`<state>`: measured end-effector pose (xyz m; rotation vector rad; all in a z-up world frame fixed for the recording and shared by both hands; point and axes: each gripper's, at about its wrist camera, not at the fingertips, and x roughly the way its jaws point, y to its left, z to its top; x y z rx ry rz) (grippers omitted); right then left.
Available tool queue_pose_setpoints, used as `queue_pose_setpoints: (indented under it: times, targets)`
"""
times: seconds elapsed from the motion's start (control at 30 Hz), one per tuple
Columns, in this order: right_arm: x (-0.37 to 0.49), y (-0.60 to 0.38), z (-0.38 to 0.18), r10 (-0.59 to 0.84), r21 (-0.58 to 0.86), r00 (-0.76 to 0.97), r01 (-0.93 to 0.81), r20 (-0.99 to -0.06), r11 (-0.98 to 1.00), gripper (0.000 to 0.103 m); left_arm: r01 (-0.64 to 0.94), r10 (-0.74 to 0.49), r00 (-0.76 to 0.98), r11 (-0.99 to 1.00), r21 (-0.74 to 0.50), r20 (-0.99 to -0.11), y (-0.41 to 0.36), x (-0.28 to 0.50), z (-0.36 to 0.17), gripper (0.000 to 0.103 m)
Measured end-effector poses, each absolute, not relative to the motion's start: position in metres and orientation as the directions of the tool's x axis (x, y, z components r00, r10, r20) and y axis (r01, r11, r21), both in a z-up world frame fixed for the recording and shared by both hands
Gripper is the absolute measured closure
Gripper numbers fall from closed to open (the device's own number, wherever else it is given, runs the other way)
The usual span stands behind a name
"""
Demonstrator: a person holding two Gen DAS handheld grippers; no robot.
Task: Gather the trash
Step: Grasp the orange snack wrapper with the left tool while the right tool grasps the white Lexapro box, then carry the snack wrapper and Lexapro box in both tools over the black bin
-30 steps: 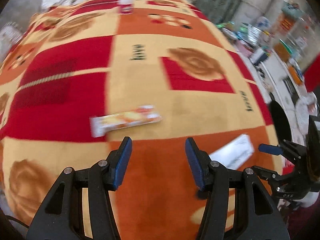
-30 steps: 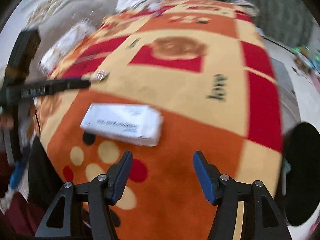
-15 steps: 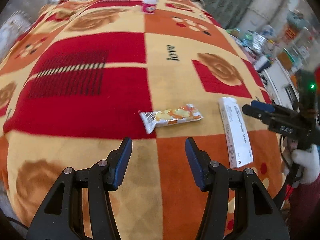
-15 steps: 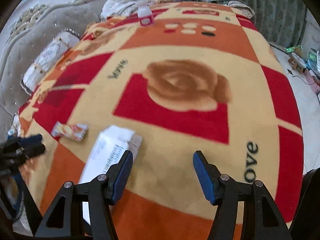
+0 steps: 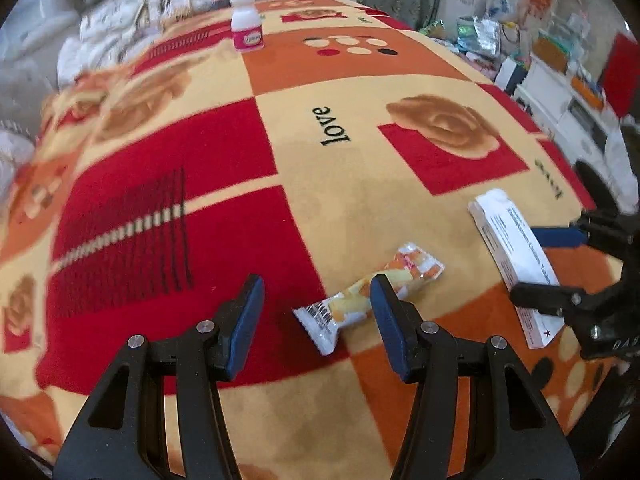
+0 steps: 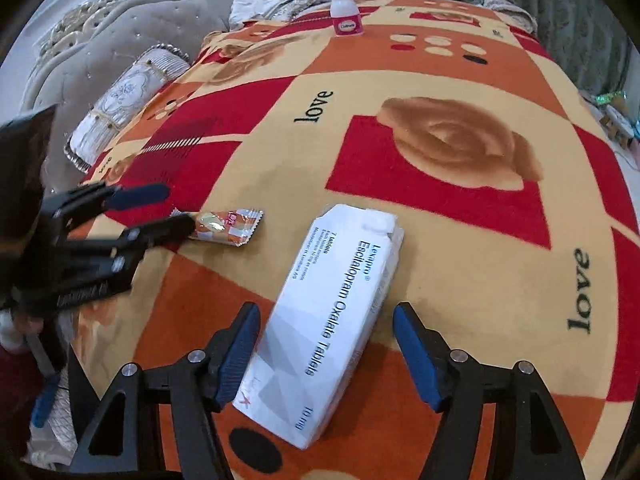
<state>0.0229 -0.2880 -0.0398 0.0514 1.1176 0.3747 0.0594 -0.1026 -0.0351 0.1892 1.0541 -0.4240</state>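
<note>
Left gripper (image 5: 316,312) spread wide over snack wrapper (image 5: 370,300); right gripper (image 6: 326,352), also apart, straddles tablet box (image 6: 332,320); bottle (image 6: 346,12) far ahead on blanket (image 6: 460,240).

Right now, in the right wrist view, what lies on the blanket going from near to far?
White tablet box between the open right gripper fingers → snack wrapper by the left gripper → small white bottle at the far end.

The right finger of the left gripper (image 5: 317,314) hides the middle of the snack wrapper (image 5: 344,306), the right gripper (image 6: 326,354) covers the near edges of the tablet box (image 6: 332,316), and the small bottle's (image 5: 247,24) label is too small to read.
</note>
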Motion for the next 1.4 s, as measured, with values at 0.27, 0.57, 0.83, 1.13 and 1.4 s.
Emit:
queue_pose_setpoints:
  times: [0.27, 0.57, 0.83, 1.13, 1.4]
  targets:
    - [0.016, -0.326, -0.035, 0.238, 0.138, 0.41, -0.259, -0.88, 0.956, 0.048, 0.487, -0.383, 0.266, 0.845, -0.219, -0.885, -0.114, 0.027, -0.041, 0.049]
    - [0.017, -0.344, -0.032, 0.292, 0.212, 0.425, -0.225, -0.857, 0.951, 0.048, 0.423, -0.356, 0.319, 0.883, -0.204, -0.878, -0.115, 0.035, -0.034, 0.049]
    - [0.017, -0.326, -0.042, 0.233, 0.118, 0.459, -0.265, -0.858, 0.957, 0.05, 0.39, -0.281, 0.361, 0.912, -0.13, -0.889, -0.139, 0.044, -0.043, 0.054]
    - [0.006, -0.345, -0.027, 0.232, 0.115, 0.501, -0.253, -0.834, 0.961, 0.059, 0.349, -0.294, 0.376, 0.924, -0.16, -0.879, -0.149, 0.036, -0.037, 0.088]
    - [-0.014, -0.378, -0.012, 0.228, 0.135, 0.532, -0.208, -0.815, 0.969, 0.059, 0.393, -0.334, 0.394, 0.903, -0.172, -0.856, -0.19, 0.022, -0.021, 0.088]
